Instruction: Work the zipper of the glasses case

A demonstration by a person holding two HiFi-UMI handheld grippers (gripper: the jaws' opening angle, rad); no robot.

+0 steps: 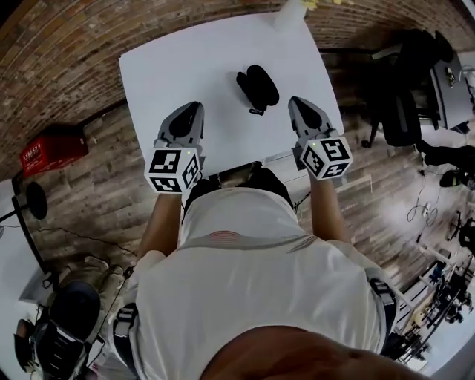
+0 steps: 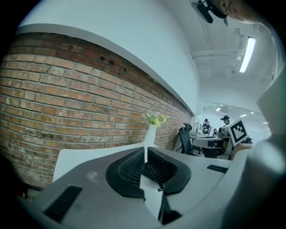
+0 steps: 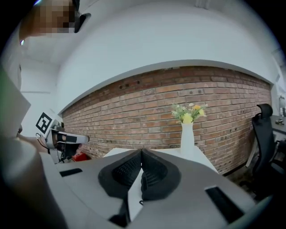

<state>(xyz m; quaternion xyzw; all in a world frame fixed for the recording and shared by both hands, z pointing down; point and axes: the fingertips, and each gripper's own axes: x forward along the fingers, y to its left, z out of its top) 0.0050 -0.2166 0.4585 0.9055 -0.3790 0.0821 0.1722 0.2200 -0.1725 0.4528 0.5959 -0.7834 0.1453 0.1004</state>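
A black glasses case [image 1: 257, 87] lies on the white table [image 1: 178, 67], towards its far right part. My left gripper [image 1: 194, 106] is held over the near edge, to the left of the case and nearer me, jaws shut and empty. My right gripper [image 1: 295, 102] hovers just right of the case and slightly nearer me, also shut on nothing. In the left gripper view the left gripper [image 2: 145, 150] has its ribbed pads pressed together. The right gripper [image 3: 141, 152] looks the same in the right gripper view. Neither gripper view shows the case.
A white vase with yellow flowers [image 3: 187, 134] stands at the table's far edge by the brick wall; it shows as the vase [image 2: 151, 133] and the vase [image 1: 289, 13] too. A red box [image 1: 52, 148] sits on the floor at left. Office chairs [image 1: 404, 111] stand at right.
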